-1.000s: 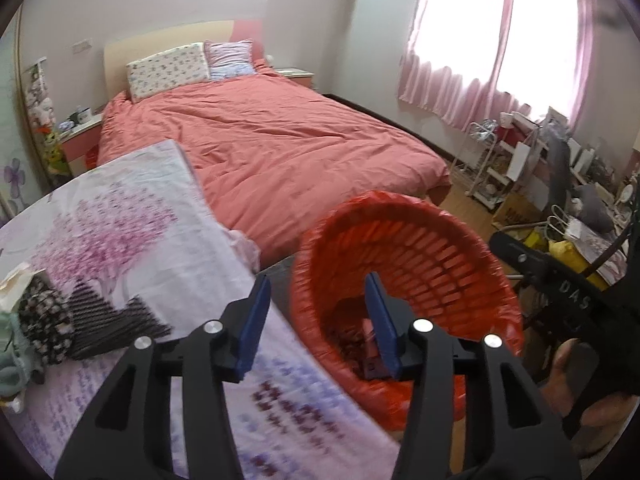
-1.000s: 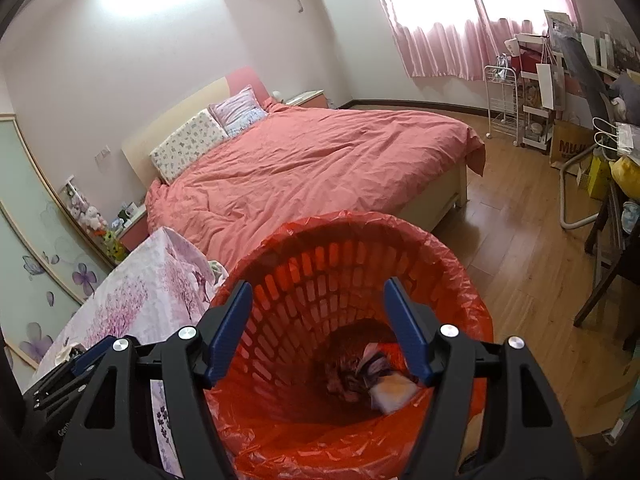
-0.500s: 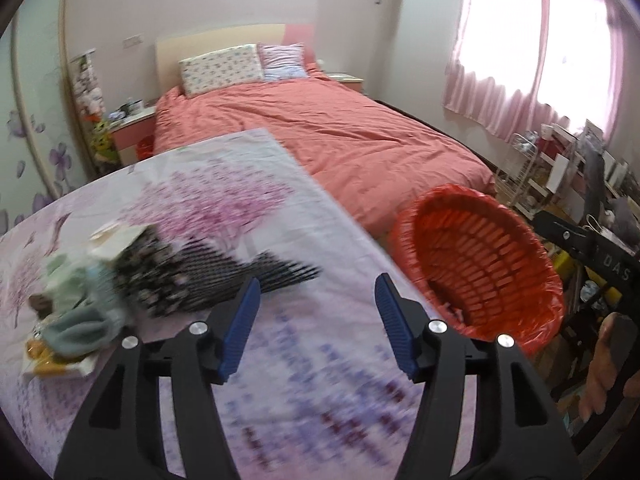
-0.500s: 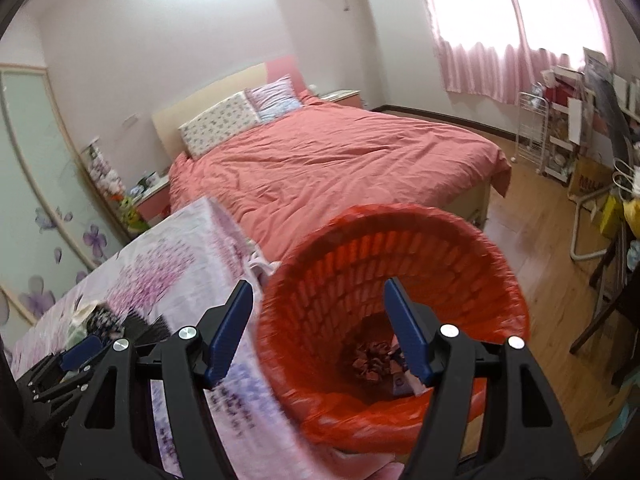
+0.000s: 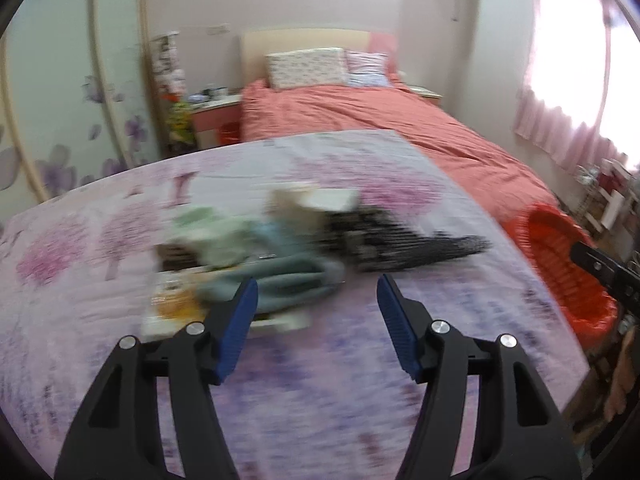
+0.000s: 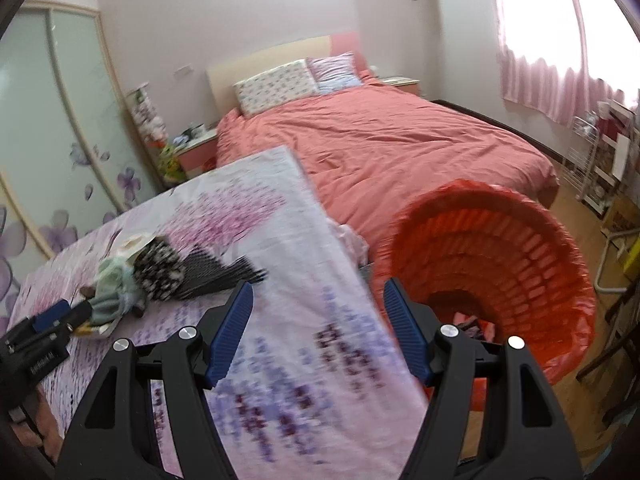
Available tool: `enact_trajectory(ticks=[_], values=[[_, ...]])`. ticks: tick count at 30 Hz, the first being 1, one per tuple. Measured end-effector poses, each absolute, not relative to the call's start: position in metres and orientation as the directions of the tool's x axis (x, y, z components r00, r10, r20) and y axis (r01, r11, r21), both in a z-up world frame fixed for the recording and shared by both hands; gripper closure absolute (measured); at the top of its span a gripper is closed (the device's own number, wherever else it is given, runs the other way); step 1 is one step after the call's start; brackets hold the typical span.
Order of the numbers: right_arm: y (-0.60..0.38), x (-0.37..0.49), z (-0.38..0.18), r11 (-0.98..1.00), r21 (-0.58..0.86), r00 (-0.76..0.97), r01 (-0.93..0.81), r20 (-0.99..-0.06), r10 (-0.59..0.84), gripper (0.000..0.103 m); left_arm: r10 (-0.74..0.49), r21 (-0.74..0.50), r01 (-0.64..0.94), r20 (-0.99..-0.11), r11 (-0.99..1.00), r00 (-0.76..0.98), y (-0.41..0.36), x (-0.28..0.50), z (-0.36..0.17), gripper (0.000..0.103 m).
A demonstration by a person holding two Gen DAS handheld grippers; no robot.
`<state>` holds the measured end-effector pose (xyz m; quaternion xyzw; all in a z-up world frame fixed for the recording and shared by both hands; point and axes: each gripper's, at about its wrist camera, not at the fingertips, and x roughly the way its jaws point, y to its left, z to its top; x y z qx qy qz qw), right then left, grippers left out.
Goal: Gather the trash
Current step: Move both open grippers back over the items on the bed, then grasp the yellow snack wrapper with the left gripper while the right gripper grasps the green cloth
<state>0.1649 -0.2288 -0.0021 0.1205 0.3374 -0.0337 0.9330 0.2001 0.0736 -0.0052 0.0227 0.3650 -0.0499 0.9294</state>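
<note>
A heap of trash lies on the table with the floral cloth: pale green and blue wrappers, a yellow packet and a black patterned bag. My left gripper hangs just short of the heap with its jaws opening and nothing between them. The right gripper is open and empty over the table's right edge. Beside it stands the orange basket with a red liner and some trash at its bottom. In the right wrist view the heap is at the left, with the left gripper next to it.
A bed with a salmon cover stands beyond the table and basket. A nightstand and a sliding wardrobe door are at the left. Racks and chairs crowd the wooden floor at the right. A person's hand shows at the right edge.
Both views have swung left, away from the basket and toward the table. The left gripper now faces the trash heap and its jaws stand wider. The right gripper has left the basket's mouth.
</note>
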Motion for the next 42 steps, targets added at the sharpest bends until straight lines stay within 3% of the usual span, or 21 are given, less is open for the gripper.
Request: enact_trajectory(ticks=[10, 22, 26, 28, 29, 30, 33, 42], values=[[-0.166, 0.179, -0.015, 0.986, 0.162, 0.734, 0.032, -0.674, 0.087, 0.036, 0.055, -0.003, -0.081, -0.707, 0.997, 0.705, 0.179, 0.200, -0.018, 0.040], [-0.126, 0.187, -0.023, 0.995, 0.100, 0.713, -0.030, -0.695, 0.091, 0.036, -0.045, -0.129, -0.088, -0.778, 0.988, 0.627, 0.198, 0.227, -0.061, 0.047], [-0.121, 0.190, -0.027, 0.995, 0.095, 0.704, -0.038, -0.704, 0.094, 0.036, -0.072, -0.155, -0.082, -0.782, 0.985, 0.619, 0.195, 0.235, -0.071, 0.057], [-0.118, 0.191, -0.029, 0.995, 0.089, 0.700, -0.043, -0.708, 0.094, 0.036, -0.086, -0.163, -0.069, -0.781, 0.984, 0.619, 0.193, 0.235, -0.071, 0.070], [-0.115, 0.192, -0.030, 0.995, 0.088, 0.698, -0.046, -0.710, 0.095, 0.036, -0.097, -0.171, -0.061, -0.780, 0.983, 0.618, 0.192, 0.235, -0.072, 0.084], [-0.114, 0.192, -0.031, 0.995, 0.087, 0.695, -0.048, -0.712, 0.096, 0.037, -0.107, -0.177, -0.053, -0.778, 0.983, 0.618, 0.192, 0.234, -0.072, 0.091], [-0.109, 0.195, -0.035, 0.994, 0.088, 0.687, -0.056, -0.719, 0.103, 0.039, -0.101, -0.163, -0.039, -0.764, 0.986, 0.637, 0.191, 0.230, -0.068, 0.096], [-0.089, 0.198, -0.036, 0.991, 0.095, 0.680, -0.098, -0.721, 0.136, 0.039, -0.049, -0.168, -0.100, -0.707, 0.981, 0.705, 0.218, 0.217, -0.037, 0.098]])
